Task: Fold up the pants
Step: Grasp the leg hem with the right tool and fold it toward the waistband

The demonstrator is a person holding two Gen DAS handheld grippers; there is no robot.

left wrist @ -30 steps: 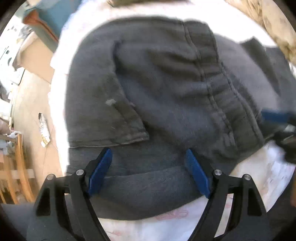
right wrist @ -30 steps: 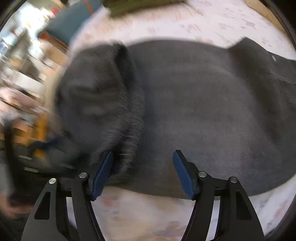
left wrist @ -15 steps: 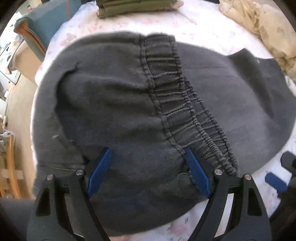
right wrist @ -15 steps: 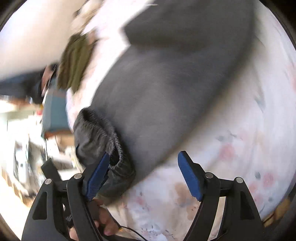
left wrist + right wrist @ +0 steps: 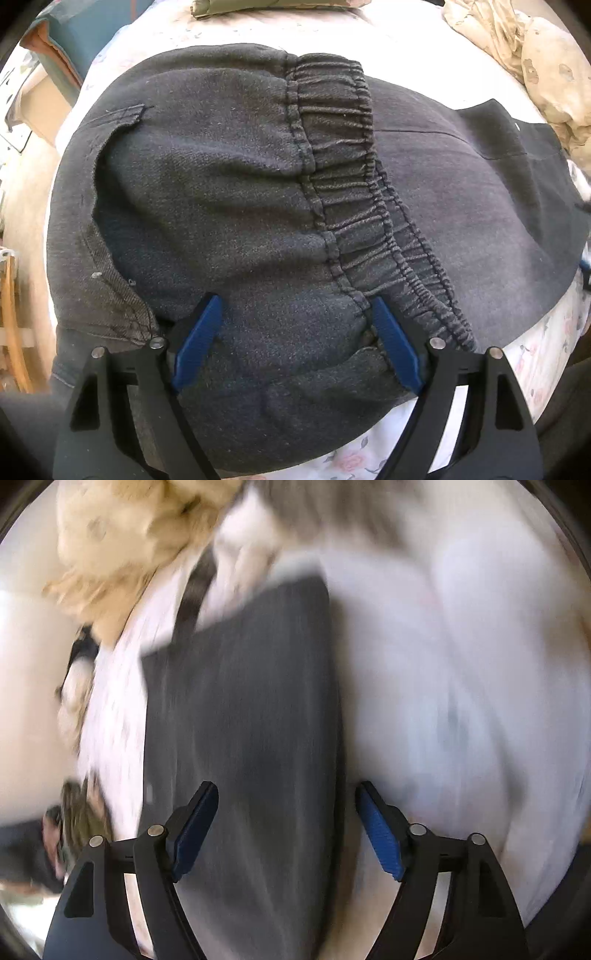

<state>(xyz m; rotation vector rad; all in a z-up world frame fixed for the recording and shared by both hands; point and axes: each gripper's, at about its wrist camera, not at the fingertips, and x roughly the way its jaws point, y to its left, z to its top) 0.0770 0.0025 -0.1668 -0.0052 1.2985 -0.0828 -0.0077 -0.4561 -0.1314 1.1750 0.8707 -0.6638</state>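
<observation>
Floral sheet point(image 5: 535, 354), dark pants point(image 5: 240, 206) lengthwise left-right, waistband point(image 5: 354, 206) folded over leg

Left claw point(image 5: 295, 343), right claw point(image 5: 286, 827): black angular frames, blue ribbed pads, silver round screws.

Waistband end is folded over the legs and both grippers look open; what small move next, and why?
Probably bring the right gripper down onto the pants leg end and close on it: its jaws stand open over that flat cloth, and the elastic waistband already lies across the legs.
</observation>
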